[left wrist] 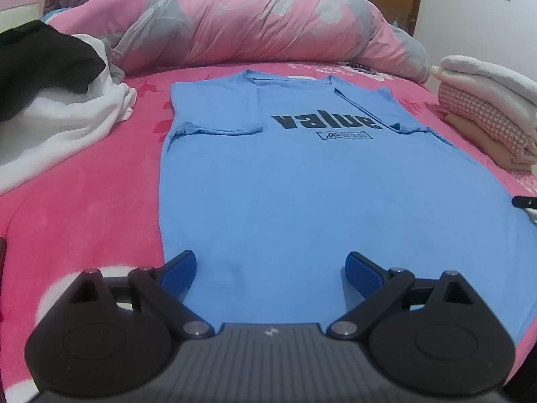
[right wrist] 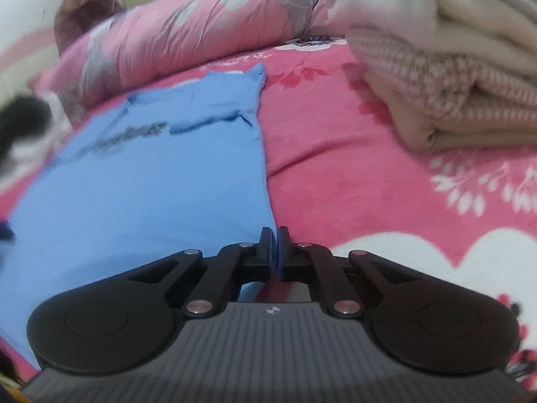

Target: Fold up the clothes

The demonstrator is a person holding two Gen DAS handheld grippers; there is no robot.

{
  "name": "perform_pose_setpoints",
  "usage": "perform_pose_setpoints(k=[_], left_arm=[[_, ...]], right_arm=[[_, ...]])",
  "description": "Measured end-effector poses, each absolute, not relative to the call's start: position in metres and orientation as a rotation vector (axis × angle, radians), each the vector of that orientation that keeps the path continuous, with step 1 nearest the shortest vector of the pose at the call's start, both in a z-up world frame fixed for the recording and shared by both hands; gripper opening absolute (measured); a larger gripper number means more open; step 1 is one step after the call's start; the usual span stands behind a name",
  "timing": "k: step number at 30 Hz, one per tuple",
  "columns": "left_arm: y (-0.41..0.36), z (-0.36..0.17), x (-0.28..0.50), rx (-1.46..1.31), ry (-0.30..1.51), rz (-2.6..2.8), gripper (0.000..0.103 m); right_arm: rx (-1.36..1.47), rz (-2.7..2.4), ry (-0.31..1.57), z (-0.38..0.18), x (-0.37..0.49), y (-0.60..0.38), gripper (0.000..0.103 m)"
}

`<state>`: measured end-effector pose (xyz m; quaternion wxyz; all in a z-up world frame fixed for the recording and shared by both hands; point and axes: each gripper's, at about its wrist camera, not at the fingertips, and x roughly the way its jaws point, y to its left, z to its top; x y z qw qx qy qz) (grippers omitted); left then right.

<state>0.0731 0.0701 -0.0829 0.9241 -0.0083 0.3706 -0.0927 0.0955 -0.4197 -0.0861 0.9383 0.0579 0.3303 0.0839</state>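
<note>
1. Our blue T-shirt (left wrist: 278,184) lies flat on the pink bed (left wrist: 100,201), both sleeves folded in, so the bottom hem is free to lift.
2. Our left gripper (left wrist: 271,268) hovers spread wide over the hem, grasping nothing.
3. Our right gripper (right wrist: 276,252) is clenched at the shirt's right edge; we cannot tell whether it pinches cloth.
4. We count one shirt laid out, one folded stack (right wrist: 453,77) and one unfolded heap (left wrist: 57,100).
</note>
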Motion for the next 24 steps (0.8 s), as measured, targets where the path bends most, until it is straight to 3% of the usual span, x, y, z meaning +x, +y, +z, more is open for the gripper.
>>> perform_pose_setpoints(k=[7,13,19,24], left_arm=[[0.072,-0.069,0.058,0.005,0.705,-0.213,0.097],[0.072,-0.081,0.054,-0.004,0.740,-0.211,0.098],[0.081,-0.080,0.048,-0.006,0.727,-0.208,0.098],[0.076,-0.074,0.038,-0.003,0.714,-0.216,0.098]], right_arm=[[0.096,0.211,0.513,-0.053,0.040,-0.414,0.008],[-0.120,0.267,0.688,-0.083,0.004,-0.400,0.005],[0.024,0.106,0.640,-0.050,-0.038,-0.446,0.010],[0.084,0.212,0.489,-0.028,-0.035,-0.420,0.010]])
